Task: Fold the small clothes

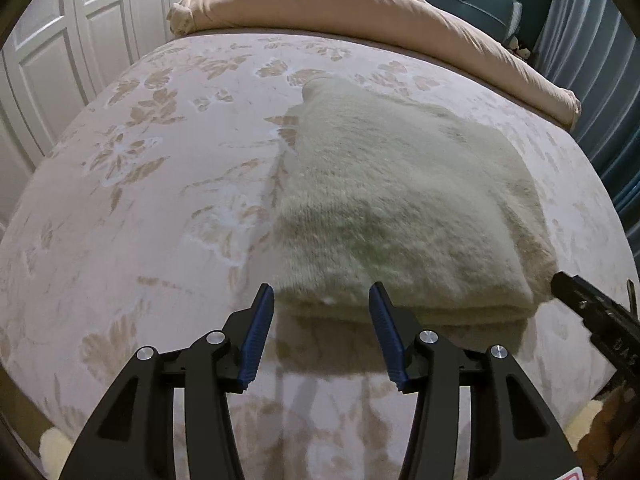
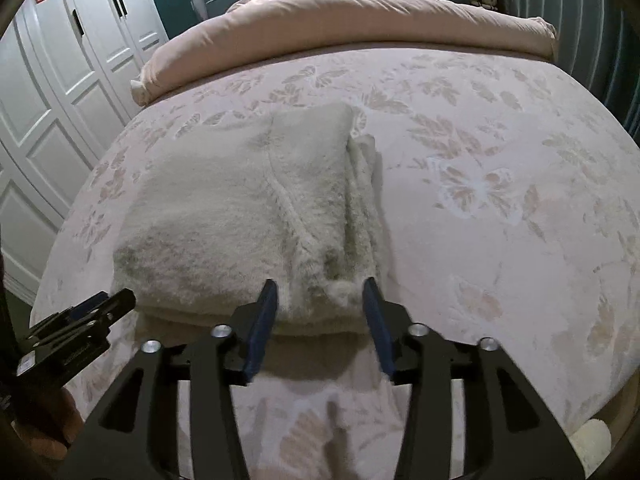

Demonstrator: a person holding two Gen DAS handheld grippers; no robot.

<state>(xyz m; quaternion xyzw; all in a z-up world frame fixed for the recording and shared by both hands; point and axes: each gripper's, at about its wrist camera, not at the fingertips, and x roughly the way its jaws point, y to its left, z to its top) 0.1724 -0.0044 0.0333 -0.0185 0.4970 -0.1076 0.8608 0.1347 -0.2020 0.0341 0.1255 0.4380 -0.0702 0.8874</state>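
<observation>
My left tongs (image 1: pixel 322 294) and right tongs (image 2: pixel 320 290) stood half open and empty at the near edge of the folded sweater (image 1: pixel 400 200), whose long axis ran away from me.

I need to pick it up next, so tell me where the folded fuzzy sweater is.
The folded cream sweater lies on the floral bedspread, just ahead of both grippers' open jaws, with the rolled tan duvet behind it.

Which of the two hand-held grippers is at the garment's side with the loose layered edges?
The right hand-held gripper, open at the fuzzy cream sweater's stacked-edge side. The left hand-held gripper, also open, faces the smooth side.
</observation>
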